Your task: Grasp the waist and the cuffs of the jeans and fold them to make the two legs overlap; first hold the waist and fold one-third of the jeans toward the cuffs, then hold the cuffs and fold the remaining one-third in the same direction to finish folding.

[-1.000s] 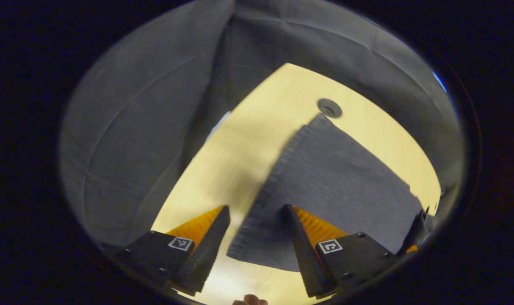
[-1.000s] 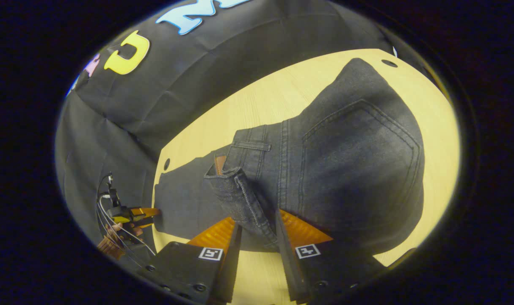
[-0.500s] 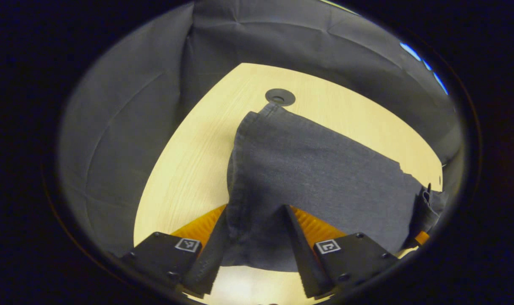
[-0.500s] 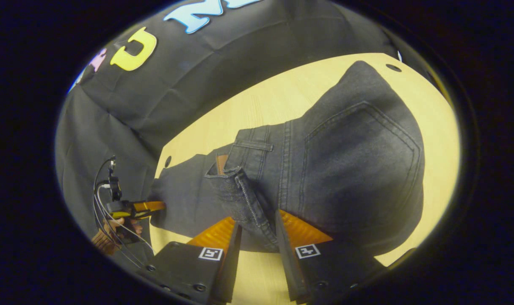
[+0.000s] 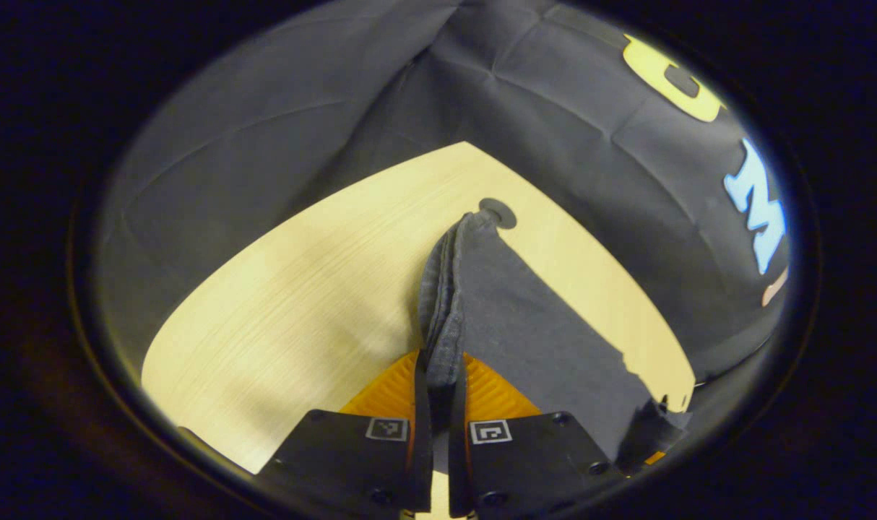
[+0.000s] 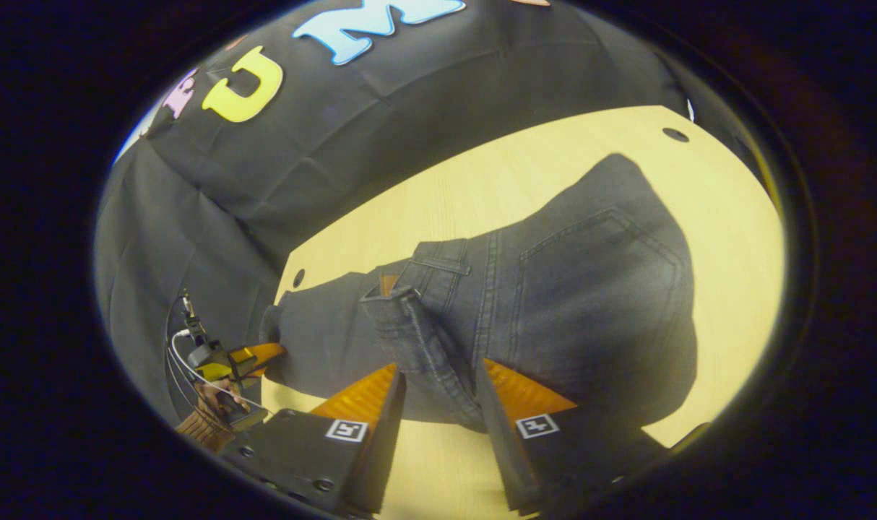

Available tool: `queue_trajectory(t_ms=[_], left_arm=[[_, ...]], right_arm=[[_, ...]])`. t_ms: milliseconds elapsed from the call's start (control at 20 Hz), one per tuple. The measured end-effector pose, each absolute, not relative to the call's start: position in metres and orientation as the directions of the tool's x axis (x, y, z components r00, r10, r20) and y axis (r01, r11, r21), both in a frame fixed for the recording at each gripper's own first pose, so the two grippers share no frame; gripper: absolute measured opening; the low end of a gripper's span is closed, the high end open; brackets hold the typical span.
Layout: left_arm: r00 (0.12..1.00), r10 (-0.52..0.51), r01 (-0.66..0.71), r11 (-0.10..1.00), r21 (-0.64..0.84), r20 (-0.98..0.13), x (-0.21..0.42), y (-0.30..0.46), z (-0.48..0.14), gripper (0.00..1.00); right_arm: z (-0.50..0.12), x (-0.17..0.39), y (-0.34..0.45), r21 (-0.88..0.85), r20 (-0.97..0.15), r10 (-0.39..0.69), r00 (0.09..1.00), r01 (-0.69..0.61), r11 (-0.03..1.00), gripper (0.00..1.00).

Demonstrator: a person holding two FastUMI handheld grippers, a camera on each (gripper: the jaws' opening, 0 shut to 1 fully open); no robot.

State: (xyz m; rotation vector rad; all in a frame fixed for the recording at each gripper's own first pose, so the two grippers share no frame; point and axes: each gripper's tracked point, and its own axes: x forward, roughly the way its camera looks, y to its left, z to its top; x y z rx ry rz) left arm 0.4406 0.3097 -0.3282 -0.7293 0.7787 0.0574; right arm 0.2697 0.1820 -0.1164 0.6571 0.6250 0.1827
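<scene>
1. Denim is pinched between the fingers of the left gripper (image 5: 438, 404): in the left gripper view its jaws stand nearly together, closed on the cuffs (image 5: 444, 339) of the jeans (image 5: 525, 339), whose stacked hem edges rise straight ahead of the fingertips.

2. Beyond that grip, the leg fabric runs forward and to the right across the wooden table (image 5: 294, 303), its far corner lying just beside a round grommet hole (image 5: 498, 213).

3. In the right gripper view, the right gripper (image 6: 438, 404) has its fingers spread, with the raised waistband (image 6: 420, 347) standing up in the gap. The left finger looks apart from the cloth and the right one lies close against it, so I judge this claw not yet clamped, though contact at the tips is hard to tell.

4. Ahead and to the right of that claw, the seat with its back pocket (image 6: 605, 274) lies flat on the table; far to its left, the other claw and the hand (image 6: 218, 397) holding it sit at the cuff end.

5. Step in hand, as I judge it: taking hold of waist and cuffs for fold 1, laying the 2 legs over each other.

6. The next move likely calls for closing on the waistband, then lifting both ends together and carrying them sideways evenly, so the legs stack without twisting.
</scene>
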Motion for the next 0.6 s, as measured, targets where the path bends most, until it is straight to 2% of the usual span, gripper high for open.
queue_trajectory(t_ms=[50, 100, 350, 450, 600], left_arm=[[0.764, -0.238, -0.26, 0.738, -0.623, -0.6, 0.447, 0.306, -0.309, 0.17], [0.789, -0.258, -0.214, 0.736, -0.643, -0.557, 0.447, 0.3, -0.285, 0.17], [0.801, -0.417, 0.035, 0.749, -0.661, -0.43, 0.405, 0.218, -0.18, 0.17], [0.783, -0.493, 0.14, 0.732, -0.666, -0.378, 0.395, 0.153, -0.15, 0.17], [0.711, -0.627, 0.313, 0.687, -0.656, -0.317, 0.363, 0.045, -0.108, 0.17]], right_arm=[[-0.112, 0.261, 0.171, 0.614, -0.475, 0.342, 0.811, 0.027, 0.789, 0.63], [-0.109, 0.251, 0.158, 0.608, -0.473, 0.328, 0.818, 0.033, 0.793, 0.74], [-0.121, 0.216, 0.11, 0.619, -0.476, 0.26, 0.84, 0.109, 0.778, 0.74], [-0.129, 0.195, 0.089, 0.607, -0.487, 0.228, 0.843, 0.139, 0.783, 0.74], [-0.143, 0.156, 0.064, 0.613, -0.501, 0.196, 0.843, 0.186, 0.768, 0.74]])
